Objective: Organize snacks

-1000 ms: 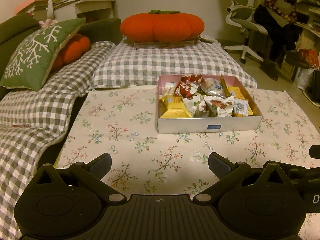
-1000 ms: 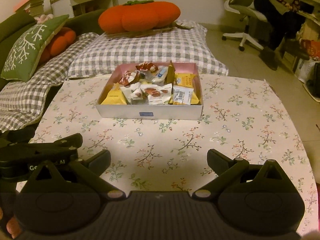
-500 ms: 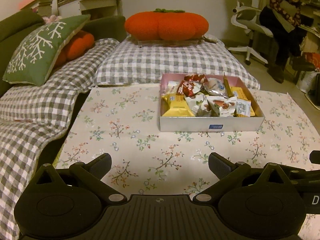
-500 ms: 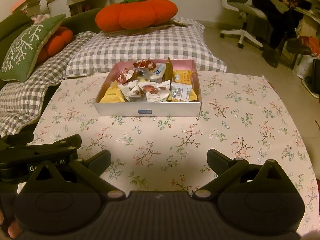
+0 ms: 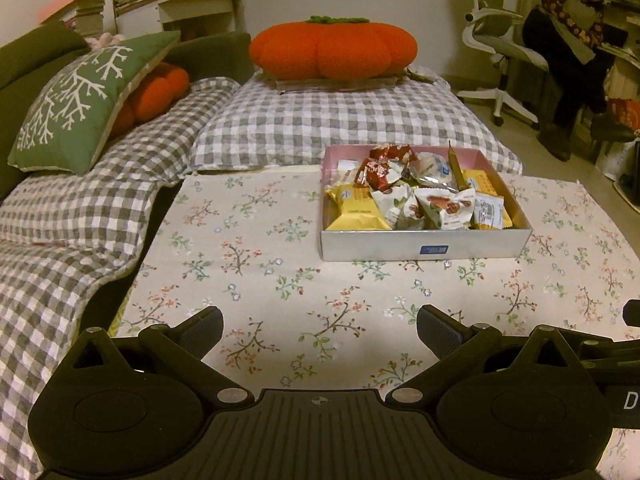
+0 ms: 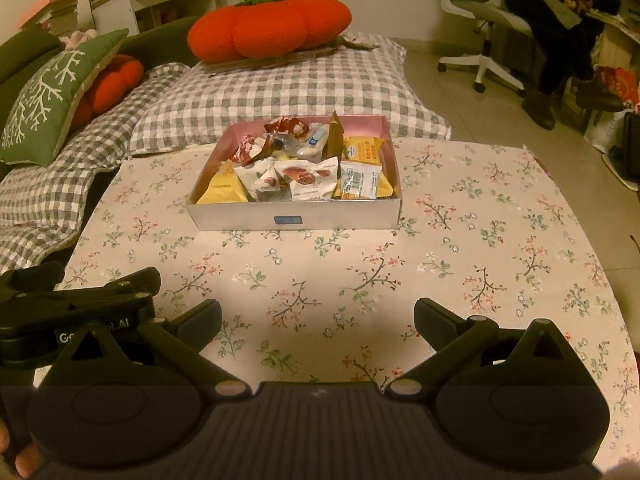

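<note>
A shallow silver box [image 5: 424,245] with a pink inside stands on the floral tablecloth [image 5: 248,264]. It also shows in the right wrist view [image 6: 292,218]. It holds several wrapped snacks: yellow packets [image 5: 356,216], white nut packets [image 5: 444,208], a red wrapper [image 5: 378,168]. My left gripper [image 5: 319,326] is open and empty, above the cloth short of the box. My right gripper [image 6: 317,319] is open and empty, also short of the box. The left gripper's body [image 6: 76,304] shows at the right view's lower left.
A grey checked cushion [image 5: 340,120] with an orange pumpkin pillow [image 5: 334,52] lies behind the table. A green sofa with a green pillow [image 5: 84,100] is on the left. A person [image 5: 576,40] sits by a white office chair [image 5: 500,52] at the back right.
Both grippers have tilted or drawn back slightly, so the box sits a little lower and closer in both views. Both stay open and empty.
</note>
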Demonstrator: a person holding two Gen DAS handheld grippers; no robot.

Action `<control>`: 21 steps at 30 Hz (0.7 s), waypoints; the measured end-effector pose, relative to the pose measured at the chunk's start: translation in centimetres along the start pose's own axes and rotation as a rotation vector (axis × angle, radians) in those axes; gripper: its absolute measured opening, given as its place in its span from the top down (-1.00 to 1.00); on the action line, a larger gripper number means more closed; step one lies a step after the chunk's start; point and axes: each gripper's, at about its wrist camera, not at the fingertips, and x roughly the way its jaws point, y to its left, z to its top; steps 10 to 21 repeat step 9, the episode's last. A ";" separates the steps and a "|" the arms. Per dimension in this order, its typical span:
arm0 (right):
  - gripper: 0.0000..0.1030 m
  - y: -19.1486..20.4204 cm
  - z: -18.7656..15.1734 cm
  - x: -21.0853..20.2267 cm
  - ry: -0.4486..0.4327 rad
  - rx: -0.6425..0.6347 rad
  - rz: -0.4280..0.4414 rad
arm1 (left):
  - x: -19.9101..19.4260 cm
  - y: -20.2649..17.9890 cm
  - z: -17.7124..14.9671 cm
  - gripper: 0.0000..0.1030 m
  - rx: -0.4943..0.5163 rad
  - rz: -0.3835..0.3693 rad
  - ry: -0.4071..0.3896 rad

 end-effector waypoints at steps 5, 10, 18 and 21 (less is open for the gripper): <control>-0.99 -0.1 -0.1 0.1 0.005 -0.004 -0.004 | 0.2 -0.1 -0.1 -1.00 0.000 -0.002 0.011; -0.99 -0.1 0.0 0.1 0.006 -0.003 -0.005 | 0.1 -0.2 -0.2 -1.00 0.003 0.006 0.008; -0.99 -0.1 0.0 0.1 0.006 -0.003 -0.005 | 0.1 -0.2 -0.2 -1.00 0.003 0.006 0.008; -0.99 -0.1 0.0 0.1 0.006 -0.003 -0.005 | 0.1 -0.2 -0.2 -1.00 0.003 0.006 0.008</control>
